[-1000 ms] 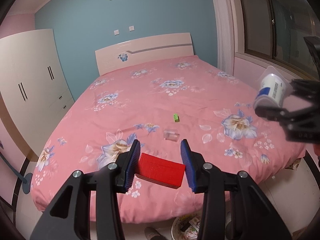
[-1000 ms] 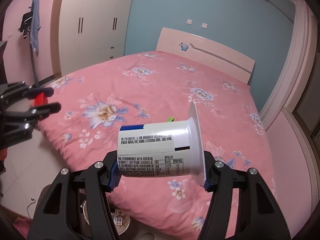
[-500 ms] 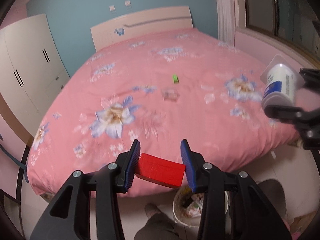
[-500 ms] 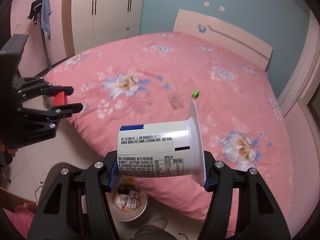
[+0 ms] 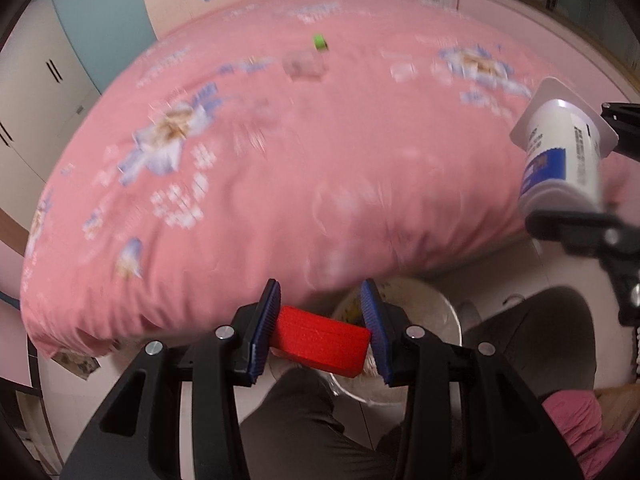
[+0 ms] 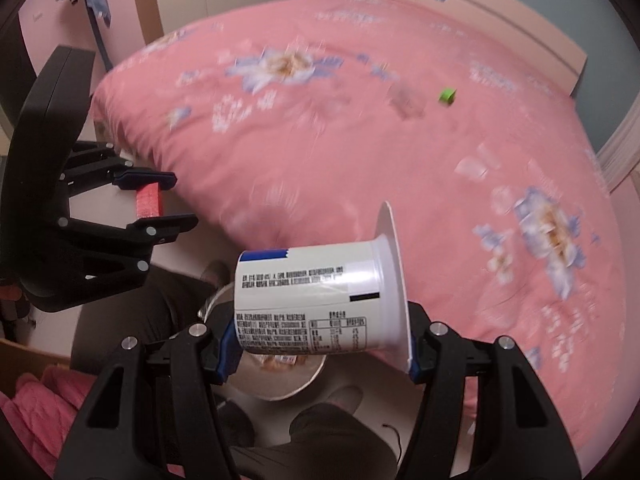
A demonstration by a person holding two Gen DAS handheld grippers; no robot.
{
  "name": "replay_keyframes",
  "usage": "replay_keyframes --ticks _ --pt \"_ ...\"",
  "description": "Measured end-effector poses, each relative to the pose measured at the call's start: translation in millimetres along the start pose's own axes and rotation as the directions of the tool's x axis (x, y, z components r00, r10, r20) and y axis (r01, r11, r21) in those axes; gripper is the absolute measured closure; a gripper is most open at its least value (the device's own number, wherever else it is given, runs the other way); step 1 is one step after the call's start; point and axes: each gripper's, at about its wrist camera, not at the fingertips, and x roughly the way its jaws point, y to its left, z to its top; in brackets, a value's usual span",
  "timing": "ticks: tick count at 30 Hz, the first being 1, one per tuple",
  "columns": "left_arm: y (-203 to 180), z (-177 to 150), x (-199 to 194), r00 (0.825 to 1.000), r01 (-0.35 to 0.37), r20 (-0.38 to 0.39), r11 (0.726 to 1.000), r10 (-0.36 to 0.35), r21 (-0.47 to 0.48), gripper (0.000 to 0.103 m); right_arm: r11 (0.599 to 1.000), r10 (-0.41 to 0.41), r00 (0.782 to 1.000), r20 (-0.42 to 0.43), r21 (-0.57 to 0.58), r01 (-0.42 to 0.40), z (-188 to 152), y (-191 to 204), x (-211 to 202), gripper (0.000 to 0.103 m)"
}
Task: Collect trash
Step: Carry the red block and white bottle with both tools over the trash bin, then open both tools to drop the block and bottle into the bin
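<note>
- Here, in the left wrist view, the wardrobe (image 5: 36, 92) stands at 9 o'clock, beside the pink floral bed (image 5: 280, 168), which fills the upper field; the bedspread is motion-blurred.
- At 6 o'clock, the left gripper (image 5: 320, 334) has its jaws clamped on the red block (image 5: 320, 338), held level between the blue pads (image 5: 267, 330).
- At 12 o'clock, a small green object (image 5: 320, 42) and a clear, blurred item (image 5: 303, 65) lie near each other on the bed, well apart from both grippers.
- Just right of the red block and below it, the white trash bin (image 5: 436, 312) stands on the floor at the bed's foot; the person's dark trouser legs (image 5: 316, 428) flank it.
- At 3 o'clock, the white yogurt cup (image 5: 564, 156) sits in the right gripper (image 5: 592, 184), seen from the side.
- In the right wrist view, the left gripper (image 6: 154, 204) appears at 9 o'clock with the red block (image 6: 148, 202) between its jaws.
- At 6 o'clock, the right gripper (image 6: 320, 350) has its jaws clamped on the yogurt cup (image 6: 316, 300), which lies sideways, rim to the right, directly above the trash bin (image 6: 280, 384).
- At 1 o'clock, the green object (image 6: 447, 96) rests on the bed (image 6: 360, 152).
</note>
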Motion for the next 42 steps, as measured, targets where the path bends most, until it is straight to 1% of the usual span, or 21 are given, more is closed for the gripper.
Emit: replay_keyframes --ticks 4,9,15,20,23,28,33,35,38,42 --pt "-7.9 -15.2 26.6 0.998 0.021 -0.06 1.0 -0.021 0.006 0.059 0.999 0.033 0.998 -0.06 0.001 -0.033 -14.2 5.9 27.8 0.042" --pt "-15.6 -29.9 55.3 0.992 0.039 -0.123 0.999 -0.038 0.012 0.059 0.998 0.06 0.989 -0.138 0.001 -0.06 -34.1 11.6 62.3 0.042" --pt "-29.8 -47.3 88.6 0.979 0.061 -0.198 0.998 -0.057 0.019 0.059 0.995 0.096 0.971 -0.218 0.003 -0.098 -56.7 22.1 102.1 0.042" --pt "-40.7 -64.4 118.2 0.962 0.082 -0.263 0.997 -0.075 0.016 0.059 0.992 0.125 0.952 -0.279 0.015 -0.126 -74.1 29.2 135.2 0.042" --pt "-42.9 -73.0 139.1 0.946 0.099 -0.31 0.995 -0.098 -0.015 0.059 0.988 0.152 0.935 -0.321 0.037 -0.148 -82.6 31.0 160.4 0.042" --pt "-41.0 -85.8 175.5 0.912 0.123 -0.38 0.986 -0.157 -0.11 0.059 0.98 0.195 0.908 -0.37 0.096 -0.172 -99.9 33.2 192.5 0.042" --pt "-37.5 -96.6 208.7 0.88 0.111 -0.436 0.975 -0.187 -0.194 0.059 0.97 0.234 0.881 -0.411 0.158 -0.184 -116.6 30.8 228.1 0.042" --pt "-37.9 -101.8 221.6 0.864 0.102 -0.464 0.971 -0.194 -0.215 0.059 0.964 0.25 0.871 -0.422 0.191 -0.184 -123.7 28.2 240.5 0.042" --pt "-38.6 -108.8 241.3 0.839 0.099 -0.498 0.961 -0.22 -0.258 0.059 0.951 0.283 0.853 -0.44 0.246 -0.188 -134.7 26.6 260.9 0.042" --pt "-38.8 -110.9 263.5 0.816 0.103 -0.512 0.941 -0.266 -0.323 0.059 0.947 0.29 0.838 -0.463 0.267 -0.18 -147.0 32.4 284.5 0.042"
